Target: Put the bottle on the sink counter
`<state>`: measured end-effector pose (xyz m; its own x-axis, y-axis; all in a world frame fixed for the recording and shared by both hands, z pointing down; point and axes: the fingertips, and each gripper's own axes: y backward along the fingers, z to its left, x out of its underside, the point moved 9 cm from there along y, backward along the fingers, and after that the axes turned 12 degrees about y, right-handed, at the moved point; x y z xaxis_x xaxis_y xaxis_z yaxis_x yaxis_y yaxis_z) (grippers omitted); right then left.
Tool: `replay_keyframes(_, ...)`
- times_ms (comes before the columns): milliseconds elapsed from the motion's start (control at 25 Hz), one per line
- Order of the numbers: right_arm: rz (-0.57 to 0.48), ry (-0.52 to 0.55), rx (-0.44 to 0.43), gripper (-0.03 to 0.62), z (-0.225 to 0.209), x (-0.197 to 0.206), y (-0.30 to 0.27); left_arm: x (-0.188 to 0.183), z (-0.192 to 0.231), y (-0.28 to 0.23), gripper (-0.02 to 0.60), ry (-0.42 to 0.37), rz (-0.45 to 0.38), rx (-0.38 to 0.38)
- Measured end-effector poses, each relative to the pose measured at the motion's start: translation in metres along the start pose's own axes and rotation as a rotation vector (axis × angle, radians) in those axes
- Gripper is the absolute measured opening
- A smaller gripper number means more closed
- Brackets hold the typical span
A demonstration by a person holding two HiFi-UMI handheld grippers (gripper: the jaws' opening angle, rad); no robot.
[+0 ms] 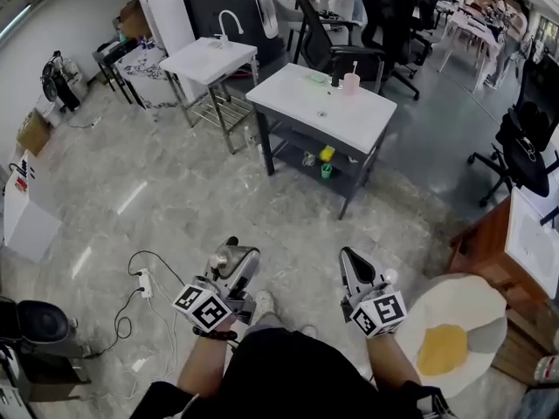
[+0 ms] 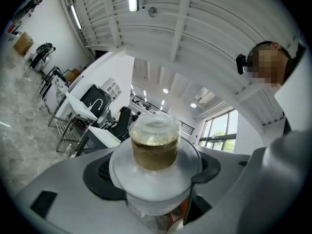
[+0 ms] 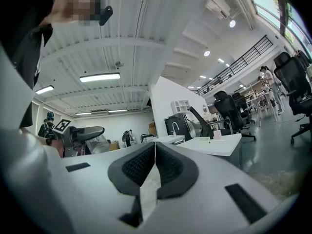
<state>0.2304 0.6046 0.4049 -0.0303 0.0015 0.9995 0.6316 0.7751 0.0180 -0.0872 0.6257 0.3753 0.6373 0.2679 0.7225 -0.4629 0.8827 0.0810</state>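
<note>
My left gripper (image 2: 155,175) is shut on a clear bottle (image 2: 155,141) with brownish liquid and a pale cap, which stands upright between the dark pads. In the head view, the same bottle (image 1: 224,258) and left gripper (image 1: 238,264) hang low over the marble floor, close to my body. My right gripper (image 1: 348,258) is beside it, with the jaws pressed together and nothing in them (image 3: 155,152). The white sink counter (image 1: 203,62) with its curved faucet (image 1: 230,20) stands far ahead at the upper left, and shows small in the left gripper view (image 2: 80,108).
A second white counter (image 1: 336,120) with a pink cup (image 1: 351,83) stands ahead at the centre, with small items on its lower shelf. Black office chairs (image 1: 327,46) are behind it. A power strip with cable (image 1: 144,283) lies on the floor at left, and an egg-shaped rug (image 1: 454,339) at right.
</note>
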Motion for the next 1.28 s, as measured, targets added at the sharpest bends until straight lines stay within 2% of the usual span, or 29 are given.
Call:
replay_keyframes(200, 0.018, -0.003, 0.045, 0.031, -0.017, 0.002, -0.029, -0.008, 0.019, -0.032, 0.356, -0.069, 0.036, 0.000)
replay_keyframes(400, 0.018, 0.034, 0.073, 0.031, -0.038, -0.005, -0.086, -0.038, 0.060, -0.081, 0.356, -0.111, 0.055, 0.037)
replay_keyframes(600, 0.014, 0.069, 0.099, 0.031, -0.051, -0.020, -0.152, -0.076, 0.104, -0.121, 0.354, -0.096, 0.037, 0.076)
replay_keyframes(840, 0.047, 0.086, 0.113, 0.031, -0.044, -0.015, -0.221, -0.112, 0.149, -0.144, 0.354, -0.070, 0.050, 0.086)
replay_keyframes(1280, 0.105, 0.110, 0.070, 0.032, -0.046, -0.010, -0.304, -0.141, 0.205, -0.165, 0.354, -0.016, 0.048, 0.056)
